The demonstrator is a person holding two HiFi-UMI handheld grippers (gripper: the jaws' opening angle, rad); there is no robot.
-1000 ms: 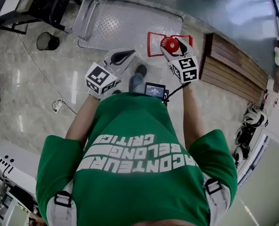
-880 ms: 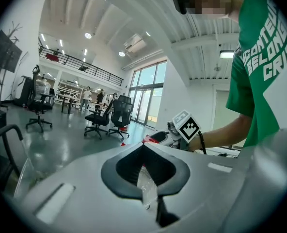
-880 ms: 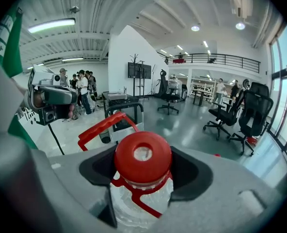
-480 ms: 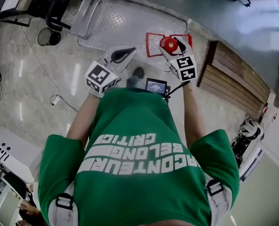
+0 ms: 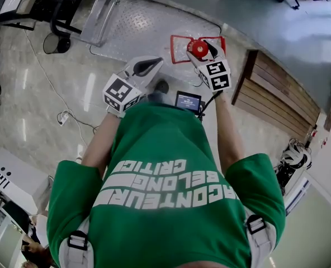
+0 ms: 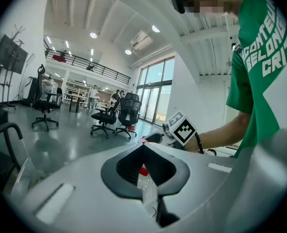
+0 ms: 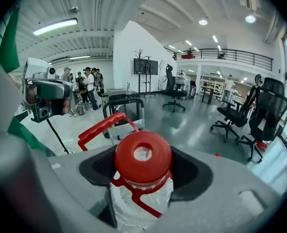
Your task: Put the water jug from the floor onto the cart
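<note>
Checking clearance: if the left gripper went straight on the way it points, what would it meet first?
Most likely the water jug, clamped at its neck in the right gripper, just beyond the tips of the left gripper; exact depth is unclear.

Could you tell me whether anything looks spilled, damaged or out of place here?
Nothing stands out. The water jug is gripped by its neck in the right gripper with its red cap on, and no water shows on the floor.

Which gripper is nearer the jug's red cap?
Right. The right gripper grips the neck of the water jug just under its red cap; the left gripper stands apart, to its left.
</note>
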